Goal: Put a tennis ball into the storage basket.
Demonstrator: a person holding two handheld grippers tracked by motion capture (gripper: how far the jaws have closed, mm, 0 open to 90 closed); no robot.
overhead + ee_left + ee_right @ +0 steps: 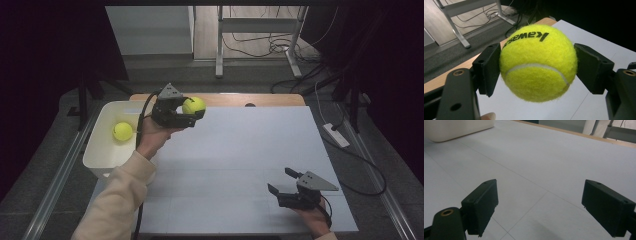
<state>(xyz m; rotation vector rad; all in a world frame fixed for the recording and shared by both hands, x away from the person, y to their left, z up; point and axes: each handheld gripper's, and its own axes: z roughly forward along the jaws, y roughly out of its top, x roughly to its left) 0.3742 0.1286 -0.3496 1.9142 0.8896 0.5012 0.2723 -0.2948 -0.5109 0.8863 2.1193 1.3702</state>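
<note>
A yellow tennis ball [194, 105] [537, 62] with black lettering is clamped between the jaws of my left gripper [192, 112] [537, 67], held above the far left part of the white table [240, 160], beside the bin. A second tennis ball [122, 131] lies inside the white bin [100, 150] at the table's left edge. My right gripper [281, 181] [540, 207] rests low over the near right of the table, its jaws wide apart with nothing between them.
The bin's corner [456, 128] lies far off in the right gripper view. A wooden table edge [230, 98] runs along the back. Beyond it stand a metal desk frame [260, 35] and floor cables [280, 47]. A power strip [336, 135] lies on the floor at right.
</note>
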